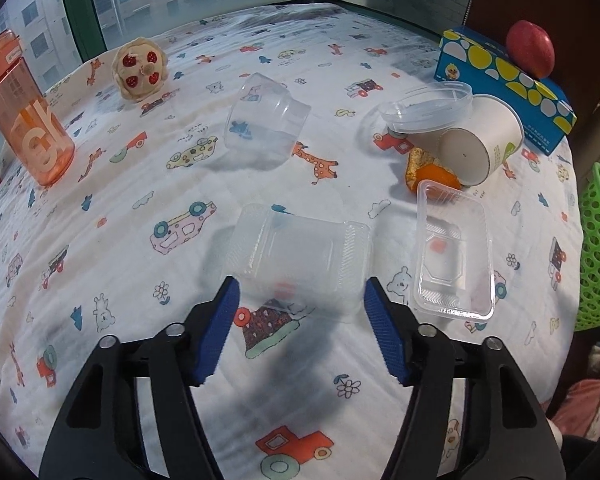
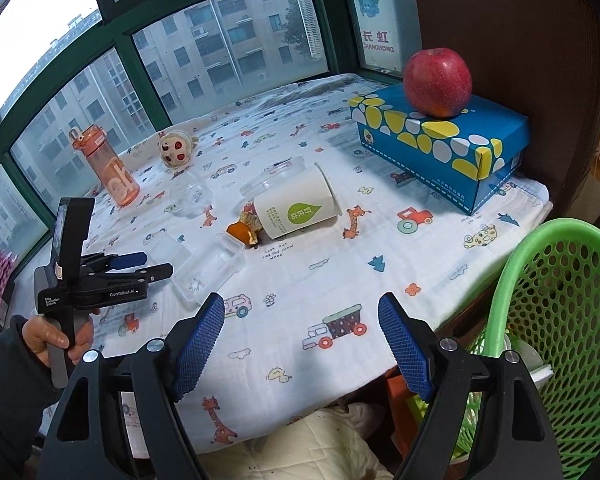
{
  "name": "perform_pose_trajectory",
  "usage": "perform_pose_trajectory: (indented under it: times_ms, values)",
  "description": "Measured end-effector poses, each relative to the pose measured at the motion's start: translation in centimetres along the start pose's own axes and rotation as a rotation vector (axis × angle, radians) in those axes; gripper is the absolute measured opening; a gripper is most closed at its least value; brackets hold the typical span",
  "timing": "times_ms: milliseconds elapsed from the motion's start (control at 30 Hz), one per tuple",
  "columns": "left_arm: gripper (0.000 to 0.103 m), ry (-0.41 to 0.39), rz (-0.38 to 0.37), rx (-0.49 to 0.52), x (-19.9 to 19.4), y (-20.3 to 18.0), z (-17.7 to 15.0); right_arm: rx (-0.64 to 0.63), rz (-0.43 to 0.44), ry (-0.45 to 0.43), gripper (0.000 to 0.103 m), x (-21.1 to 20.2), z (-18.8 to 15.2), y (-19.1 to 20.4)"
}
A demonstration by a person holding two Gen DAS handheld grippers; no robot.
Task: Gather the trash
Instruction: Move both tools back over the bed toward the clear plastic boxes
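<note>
1. The left gripper (image 1: 300,304) pointed steeply down at the cloth-covered table (image 1: 100,208), its blue pads apart and straddling the near end of an upturned clear plastic tray (image 1: 300,252); whether the pads already pressed its walls I cannot tell.
2. That tray lay directly ahead of the left gripper, long axis roughly crosswise to the fingers, so closing should catch its short sides.
3. A second clear tray (image 1: 452,256) sat just to its right, open side up.
4. Farther off lay a clear cup (image 1: 264,120), a paper cup (image 1: 480,140) with a lid (image 1: 428,108), and orange peel (image 1: 432,176).
5. The right gripper (image 2: 302,340) hovered empty, jaws wide, beside the green basket (image 2: 560,300), well clear of the trash; the left hand was nearer.
</note>
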State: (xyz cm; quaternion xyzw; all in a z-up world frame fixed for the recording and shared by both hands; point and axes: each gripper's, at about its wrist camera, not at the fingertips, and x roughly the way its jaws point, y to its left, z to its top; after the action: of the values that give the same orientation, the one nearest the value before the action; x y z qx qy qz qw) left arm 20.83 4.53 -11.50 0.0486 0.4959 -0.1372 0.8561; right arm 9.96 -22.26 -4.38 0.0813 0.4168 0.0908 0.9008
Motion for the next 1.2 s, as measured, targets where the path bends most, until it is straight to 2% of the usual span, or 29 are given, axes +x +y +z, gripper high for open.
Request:
perform_pose_trajectory:
  times_ms: [33, 167, 300, 367, 433, 533, 633, 933, 1133, 1200]
  values:
    - [0.049, -0.002, -0.007, -0.012, -0.1, 0.2, 0.0, 0.0, 0.007, 0.006, 0.076, 0.2, 0.0, 0.3]
    - [0.036, -0.02, -0.018, -0.038, -0.7, 1.1, -0.2, -0.011, 0.044, 0.035, 0.076, 1.4, 0.1, 1.6]
    - [0.034, -0.02, -0.038, -0.053, -0.9, 1.6, -0.5, -0.007, 0.067, 0.054, 0.076, 2.3, 0.4, 2.6]
    - [0.038, -0.018, -0.058, -0.065, -0.9, 1.9, -0.5, -0.013, 0.072, 0.056, 0.076, 2.4, 0.4, 3.1]
    - [0.059, -0.023, -0.052, -0.063, -0.9, 2.0, -0.5, -0.02, 0.071, 0.057, 0.076, 2.5, 0.4, 3.4]
    - [0.076, -0.017, -0.04, -0.091, -0.9, 2.3, -0.3, -0.023, 0.067, 0.061, 0.076, 2.6, 0.3, 3.4]
    - [0.077, 0.019, -0.066, -0.202, -0.5, 3.1, 0.0, -0.021, 0.069, 0.058, 0.076, 2.8, 0.5, 3.3]
    - [0.077, 0.07, -0.068, -0.567, 0.5, 4.4, 0.8, 0.003, 0.087, 0.052, 0.076, 2.4, -0.1, 2.1]
    - [0.077, 0.124, 0.026, -0.712, 1.6, 4.5, 1.5, 0.025, 0.102, 0.047, 0.076, 2.2, -0.5, 1.3]
    - [0.077, 0.145, 0.021, -0.77, 2.2, 4.7, 1.4, 0.03, 0.106, 0.049, 0.076, 2.3, -0.6, 1.1]
